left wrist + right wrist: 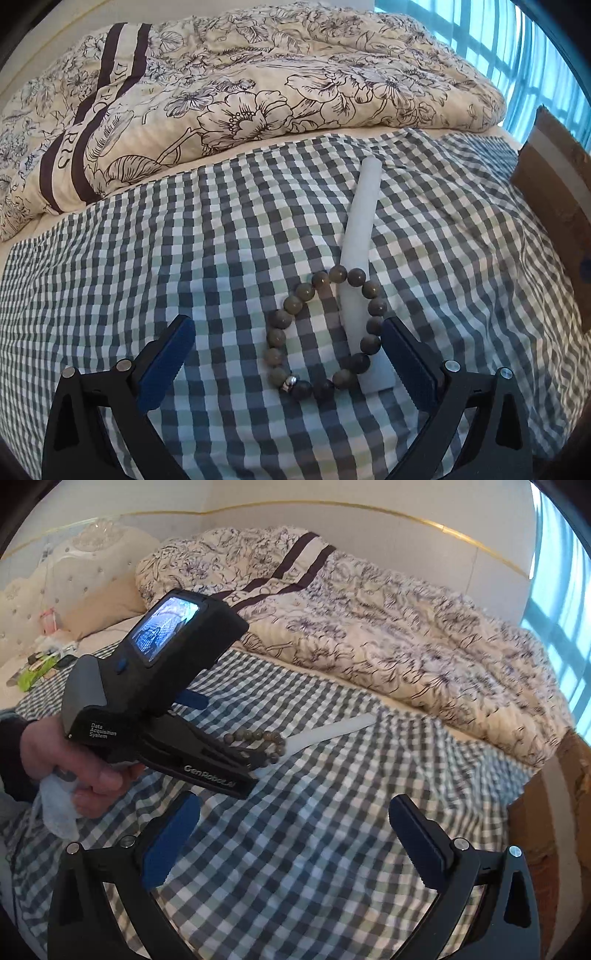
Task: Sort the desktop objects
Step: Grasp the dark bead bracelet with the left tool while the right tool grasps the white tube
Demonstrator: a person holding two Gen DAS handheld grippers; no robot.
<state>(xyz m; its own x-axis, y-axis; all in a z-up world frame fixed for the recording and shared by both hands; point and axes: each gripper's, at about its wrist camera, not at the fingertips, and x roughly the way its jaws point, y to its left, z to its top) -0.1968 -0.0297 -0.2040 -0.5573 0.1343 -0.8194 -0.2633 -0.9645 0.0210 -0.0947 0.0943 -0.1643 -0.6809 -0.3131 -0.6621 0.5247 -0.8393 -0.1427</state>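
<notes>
Lying looped, grey-brown bead bracelet, silver spacer, across white strip

You're over a bed under a checked sheet, a floral duvet bunched behind it, a tufted headboard against a pale wall, and blue-lit windows to the right.
</notes>
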